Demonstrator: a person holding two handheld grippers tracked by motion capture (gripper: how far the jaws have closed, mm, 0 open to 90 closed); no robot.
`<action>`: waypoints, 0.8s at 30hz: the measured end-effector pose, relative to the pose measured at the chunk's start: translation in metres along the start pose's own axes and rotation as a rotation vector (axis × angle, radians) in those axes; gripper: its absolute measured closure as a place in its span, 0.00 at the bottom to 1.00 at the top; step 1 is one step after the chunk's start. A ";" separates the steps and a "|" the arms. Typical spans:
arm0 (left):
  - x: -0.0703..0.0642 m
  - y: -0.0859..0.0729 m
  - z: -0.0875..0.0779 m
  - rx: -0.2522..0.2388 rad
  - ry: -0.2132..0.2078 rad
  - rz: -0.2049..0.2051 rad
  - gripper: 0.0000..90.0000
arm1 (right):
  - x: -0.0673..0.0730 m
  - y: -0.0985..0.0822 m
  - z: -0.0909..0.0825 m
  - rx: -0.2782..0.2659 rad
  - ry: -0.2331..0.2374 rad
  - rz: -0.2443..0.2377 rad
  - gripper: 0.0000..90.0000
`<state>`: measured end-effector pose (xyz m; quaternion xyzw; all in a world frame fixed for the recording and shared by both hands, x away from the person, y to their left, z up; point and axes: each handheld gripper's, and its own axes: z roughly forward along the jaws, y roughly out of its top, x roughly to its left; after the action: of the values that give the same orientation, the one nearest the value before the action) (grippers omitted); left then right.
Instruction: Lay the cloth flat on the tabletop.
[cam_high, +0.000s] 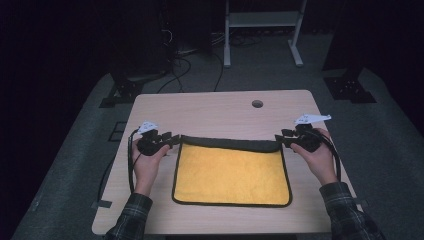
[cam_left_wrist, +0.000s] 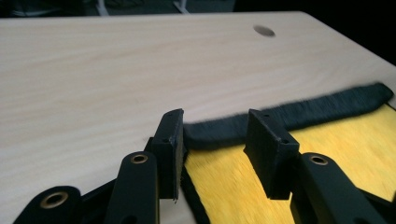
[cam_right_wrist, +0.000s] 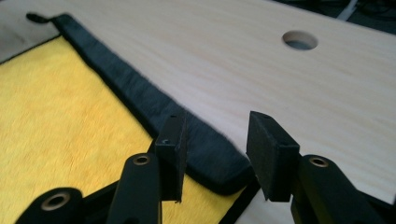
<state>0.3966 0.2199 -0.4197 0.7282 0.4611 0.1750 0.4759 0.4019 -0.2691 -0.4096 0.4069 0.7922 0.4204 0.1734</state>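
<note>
Both claws, left (cam_left_wrist: 215, 140) and right (cam_right_wrist: 217, 140), stand apart astride the cloth's (cam_high: 232, 172) dark, partly jaw-hidden corners.

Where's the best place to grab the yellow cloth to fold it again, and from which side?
Probably grip the yellow cloth at its two far corners, on the dark folded-over band, coming in from each outer side. The doubled edge stands thicker off the table there, giving the jaws something to pinch.
</note>
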 end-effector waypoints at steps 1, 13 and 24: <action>-0.002 -0.003 0.000 0.031 -0.002 0.009 0.64 | 0.001 -0.002 0.000 0.003 0.003 -0.006 0.65; 0.001 -0.025 0.043 0.264 -0.014 0.048 0.97 | -0.006 -0.041 0.030 0.211 0.001 0.014 0.99; 0.015 -0.012 0.078 0.222 0.015 0.032 0.84 | -0.017 -0.034 0.049 0.150 0.025 0.077 0.91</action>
<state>0.4524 0.1925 -0.4703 0.7825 0.4694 0.1357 0.3859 0.4257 -0.2678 -0.4669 0.4436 0.8074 0.3712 0.1162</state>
